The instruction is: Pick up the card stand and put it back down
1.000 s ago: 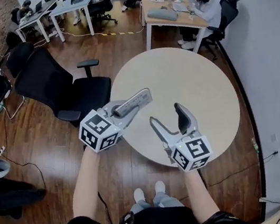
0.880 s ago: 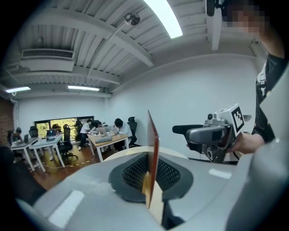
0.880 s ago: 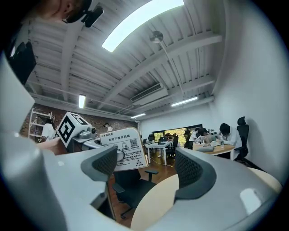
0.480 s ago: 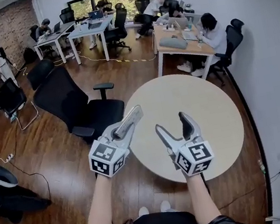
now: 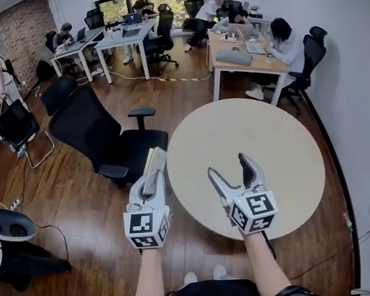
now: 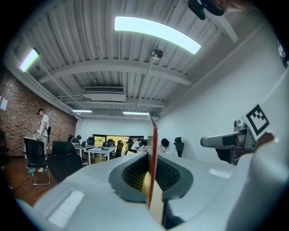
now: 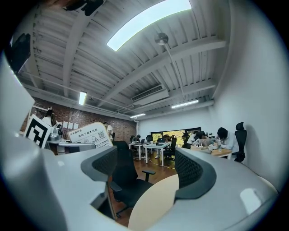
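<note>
The card stand is a thin flat card, clamped between the fingertips of my left gripper, which is shut on it and held in the air at the round table's left edge. In the left gripper view the card stand shows edge-on between the closed pads. From the right gripper view its printed face is seen at the left. My right gripper hovers over the table's near part, open, with nothing between its fingers.
A round beige table lies ahead with a bare top. A black office chair stands just left of it. Desks with seated people fill the far room. A white wall runs along the right.
My left gripper has swung from pointing right over the table to pointing forward at its left edge, still holding the card stand. The head view has tilted up. The right gripper barely moved.
</note>
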A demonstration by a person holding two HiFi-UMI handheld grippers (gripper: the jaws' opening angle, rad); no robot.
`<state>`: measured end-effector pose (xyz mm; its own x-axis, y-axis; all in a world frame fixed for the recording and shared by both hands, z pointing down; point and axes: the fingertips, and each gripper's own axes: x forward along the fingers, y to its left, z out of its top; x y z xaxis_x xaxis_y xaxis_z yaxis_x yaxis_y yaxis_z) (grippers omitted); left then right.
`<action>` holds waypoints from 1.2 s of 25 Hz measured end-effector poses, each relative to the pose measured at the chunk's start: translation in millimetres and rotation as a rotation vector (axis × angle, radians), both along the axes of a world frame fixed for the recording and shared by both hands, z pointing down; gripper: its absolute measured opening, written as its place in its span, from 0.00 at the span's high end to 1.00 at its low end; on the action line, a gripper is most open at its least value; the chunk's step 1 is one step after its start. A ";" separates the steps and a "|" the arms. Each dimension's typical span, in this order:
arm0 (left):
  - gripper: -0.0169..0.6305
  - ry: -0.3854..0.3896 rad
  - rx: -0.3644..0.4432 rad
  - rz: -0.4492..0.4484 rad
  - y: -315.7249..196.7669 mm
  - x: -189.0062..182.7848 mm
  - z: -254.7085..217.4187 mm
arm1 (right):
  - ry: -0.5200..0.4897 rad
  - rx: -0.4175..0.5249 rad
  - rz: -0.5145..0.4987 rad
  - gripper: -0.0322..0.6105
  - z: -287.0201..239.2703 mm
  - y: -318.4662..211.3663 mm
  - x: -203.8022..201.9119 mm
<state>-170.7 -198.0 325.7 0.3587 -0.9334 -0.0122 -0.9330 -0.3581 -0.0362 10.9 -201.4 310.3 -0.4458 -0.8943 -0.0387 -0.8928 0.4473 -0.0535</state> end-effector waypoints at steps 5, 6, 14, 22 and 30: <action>0.95 -0.039 0.046 -0.102 5.2 -18.6 2.7 | 0.043 0.010 0.144 0.32 17.4 -1.3 9.7; 0.95 -0.053 0.048 -0.107 6.2 -18.5 4.5 | 0.038 0.001 0.159 0.32 22.9 -0.7 10.8; 0.95 -0.085 0.053 -0.085 10.7 -5.7 8.6 | 0.027 -0.014 0.167 0.32 29.6 -0.6 11.7; 0.95 -0.092 0.063 -0.040 13.6 7.8 3.5 | 0.021 0.016 0.131 0.32 24.2 7.3 4.9; 0.95 -0.078 0.068 -0.017 16.0 20.9 -9.4 | 0.020 -0.001 0.152 0.32 23.9 14.2 20.2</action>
<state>-149.8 -182.0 316.3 0.3450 -0.9373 -0.0490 -0.9324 -0.3362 -0.1323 31.2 -187.2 334.2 -0.3059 -0.9516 -0.0300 -0.9511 0.3069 -0.0359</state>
